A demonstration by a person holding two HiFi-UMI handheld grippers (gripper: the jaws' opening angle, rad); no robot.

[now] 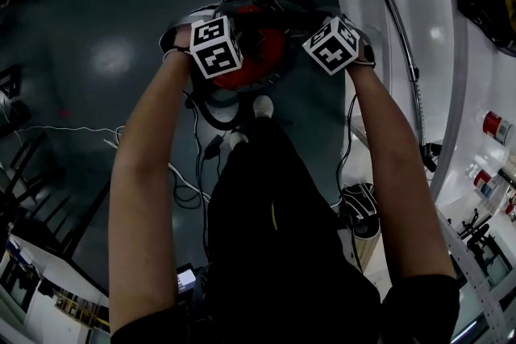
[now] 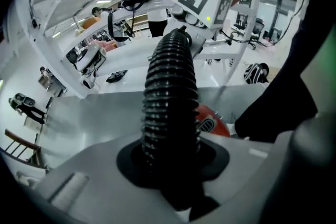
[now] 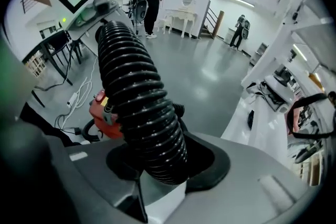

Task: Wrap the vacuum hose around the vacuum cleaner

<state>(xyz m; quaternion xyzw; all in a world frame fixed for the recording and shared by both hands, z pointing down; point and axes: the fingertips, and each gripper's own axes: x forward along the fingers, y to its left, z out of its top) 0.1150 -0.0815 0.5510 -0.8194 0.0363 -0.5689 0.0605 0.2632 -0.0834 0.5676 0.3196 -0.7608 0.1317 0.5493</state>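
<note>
Left gripper (image 2: 174, 173) and right gripper (image 3: 157, 168): jaws both clamped on the ribbed vacuum hose (image 2: 170, 92), which spans between them. Red vacuum cleaner (image 1: 251, 59) sits below the jaws. Hose likely light, springy, kink-prone; grip on the ribs.

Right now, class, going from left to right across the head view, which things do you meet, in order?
The left gripper → red vacuum cleaner → right gripper → metal tube → red-capped bottle. The hose overlaps both grippers and the cleaner, so it is left out.
</note>
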